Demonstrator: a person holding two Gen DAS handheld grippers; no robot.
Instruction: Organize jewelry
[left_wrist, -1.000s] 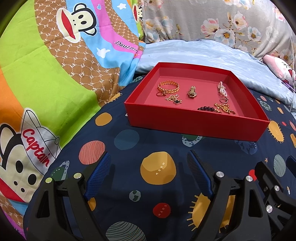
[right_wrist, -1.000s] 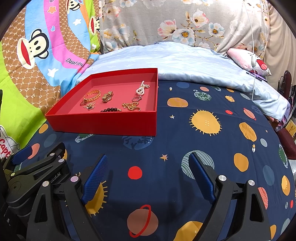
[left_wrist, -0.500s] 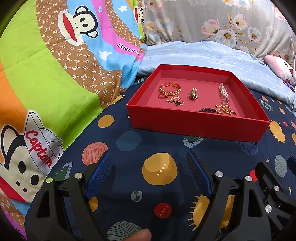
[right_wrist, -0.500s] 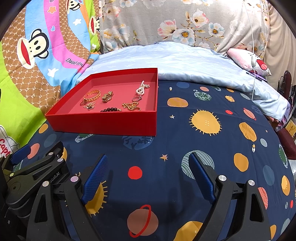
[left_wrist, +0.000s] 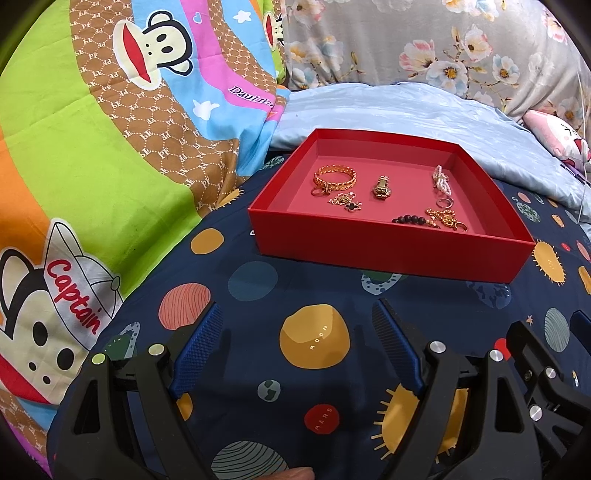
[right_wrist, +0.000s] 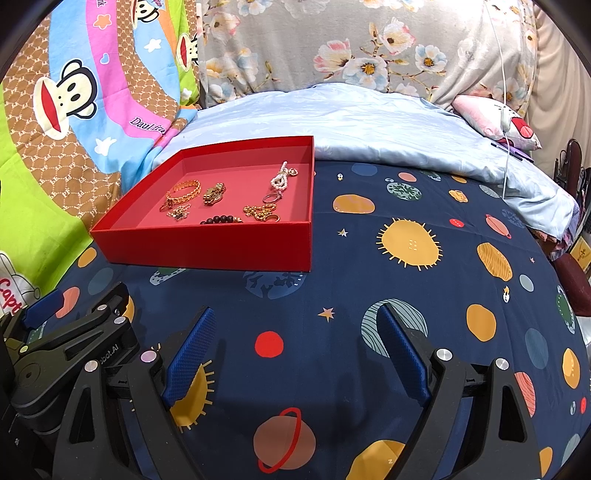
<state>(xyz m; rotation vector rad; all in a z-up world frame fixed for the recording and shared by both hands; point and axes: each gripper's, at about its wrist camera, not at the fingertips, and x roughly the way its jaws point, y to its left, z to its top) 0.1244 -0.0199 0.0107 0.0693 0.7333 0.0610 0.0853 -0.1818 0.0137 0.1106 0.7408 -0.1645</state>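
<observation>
We are in a home bedroom: a bed under a navy planet-print sheet (right_wrist: 424, 295), a cartoon-monkey quilt (left_wrist: 110, 155), a grey floral pillow (right_wrist: 351, 48) and a pale blue blanket (right_wrist: 369, 125).

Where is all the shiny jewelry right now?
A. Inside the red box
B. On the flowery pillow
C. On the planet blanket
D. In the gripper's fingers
A: the gold bracelet, the pearl piece and the dark beads all lie on the floor of the red box, while both grippers are open and empty.
</observation>
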